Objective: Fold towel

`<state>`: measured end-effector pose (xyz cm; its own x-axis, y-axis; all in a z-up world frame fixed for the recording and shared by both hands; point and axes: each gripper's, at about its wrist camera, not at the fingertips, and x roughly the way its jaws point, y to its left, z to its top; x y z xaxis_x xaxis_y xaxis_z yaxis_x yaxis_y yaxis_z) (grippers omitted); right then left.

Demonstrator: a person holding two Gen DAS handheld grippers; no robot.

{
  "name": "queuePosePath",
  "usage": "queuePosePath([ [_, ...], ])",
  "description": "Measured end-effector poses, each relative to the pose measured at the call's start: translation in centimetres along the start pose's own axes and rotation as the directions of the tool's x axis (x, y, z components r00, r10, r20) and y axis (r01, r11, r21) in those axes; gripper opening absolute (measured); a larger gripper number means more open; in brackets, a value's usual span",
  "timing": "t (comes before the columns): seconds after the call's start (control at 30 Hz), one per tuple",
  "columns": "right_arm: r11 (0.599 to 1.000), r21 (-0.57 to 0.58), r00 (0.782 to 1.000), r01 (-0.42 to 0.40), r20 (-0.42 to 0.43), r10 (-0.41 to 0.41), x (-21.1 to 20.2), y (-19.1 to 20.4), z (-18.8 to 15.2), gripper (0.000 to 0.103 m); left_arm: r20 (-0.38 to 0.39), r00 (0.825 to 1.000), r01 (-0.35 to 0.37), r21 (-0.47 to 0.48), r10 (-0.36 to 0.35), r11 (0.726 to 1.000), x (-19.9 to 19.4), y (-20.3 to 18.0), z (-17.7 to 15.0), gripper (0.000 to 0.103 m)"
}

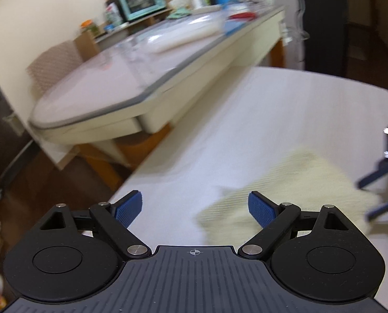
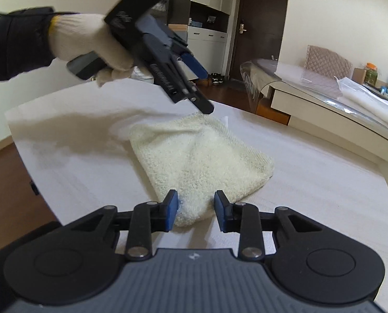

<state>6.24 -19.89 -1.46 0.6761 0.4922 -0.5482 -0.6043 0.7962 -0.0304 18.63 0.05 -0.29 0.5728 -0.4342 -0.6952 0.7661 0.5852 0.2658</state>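
Observation:
A cream terry towel [image 2: 194, 156] lies folded into a thick pad on the white table [image 2: 311, 172]. My right gripper [image 2: 196, 210] hovers at its near corner. The corner sits between the blue pads with a gap on the right side, so the jaws are open. A white-gloved hand [image 2: 89, 44] holds my left gripper [image 2: 205, 91] above the towel's far corner, jaws wide apart. In the left wrist view the left gripper [image 1: 195, 208] is open over bare table, with the blurred towel [image 1: 285, 190] under its right finger. The right gripper [image 1: 371, 195] shows at the right edge.
A beige glass-topped table [image 1: 131, 96] stands beside the white one, bearing clear plastic sheets [image 2: 368, 96], jars and a teal toaster oven [image 1: 141, 0]. Brown floor [image 1: 63, 182] lies past the white table's left edge. A dark door [image 2: 259, 26] and white cabinets are behind.

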Motion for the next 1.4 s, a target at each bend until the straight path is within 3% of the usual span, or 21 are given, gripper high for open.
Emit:
queuePosePath([
  [0.13,0.999,0.040,0.999,0.015,0.043,-0.016,-0.6,-0.4,0.5,0.034,-0.017,0.999,0.030,0.068,-0.029,0.997,1.0,-2.4,0.0,0.092],
  [0.3,1.000,0.005,1.000,0.015,-0.012,-0.015,1.2,-0.4,0.3,0.034,-0.038,0.999,0.034,0.046,-0.032,0.998,3.4,-2.3,-0.4,0.094],
  [0.4,0.999,0.018,0.999,0.028,0.020,-0.028,0.9,-1.2,0.8,0.034,-0.021,0.999,0.034,0.015,-0.034,0.999,2.9,-1.7,-0.6,0.093],
  [0.53,0.995,0.037,0.994,0.095,0.041,-0.097,2.0,-4.0,2.1,0.035,-0.004,1.000,-0.024,0.002,0.024,1.000,0.8,-1.0,-1.4,0.093],
  [0.7,0.987,0.003,0.987,0.160,-0.024,-0.160,5.5,-6.5,2.9,0.035,-0.023,0.996,-0.086,-0.025,0.085,0.996,-1.1,-0.8,-3.5,0.093],
  [0.9,0.987,-0.022,0.985,0.157,-0.062,-0.158,7.5,-7.6,2.8,0.042,-0.041,0.993,-0.112,-0.108,0.108,0.988,-2.3,-1.6,-6.3,0.092],
  [1.13,0.990,-0.055,0.990,0.130,-0.053,-0.133,7.8,-8.4,3.1,0.042,-0.026,0.994,-0.111,-0.202,0.108,0.973,-3.8,-4.1,-7.7,0.092],
  [1.3,0.994,-0.021,0.994,0.109,0.003,-0.109,5.0,-7.4,3.4,0.041,0.015,0.988,-0.148,-0.222,0.155,0.964,-5.2,-3.8,-6.6,0.092],
  [1.4,0.996,-0.012,0.996,0.089,0.017,-0.089,3.4,-5.9,3.0,0.041,0.017,0.973,-0.221,-0.226,0.230,0.949,-4.4,-2.0,-5.4,0.092],
])
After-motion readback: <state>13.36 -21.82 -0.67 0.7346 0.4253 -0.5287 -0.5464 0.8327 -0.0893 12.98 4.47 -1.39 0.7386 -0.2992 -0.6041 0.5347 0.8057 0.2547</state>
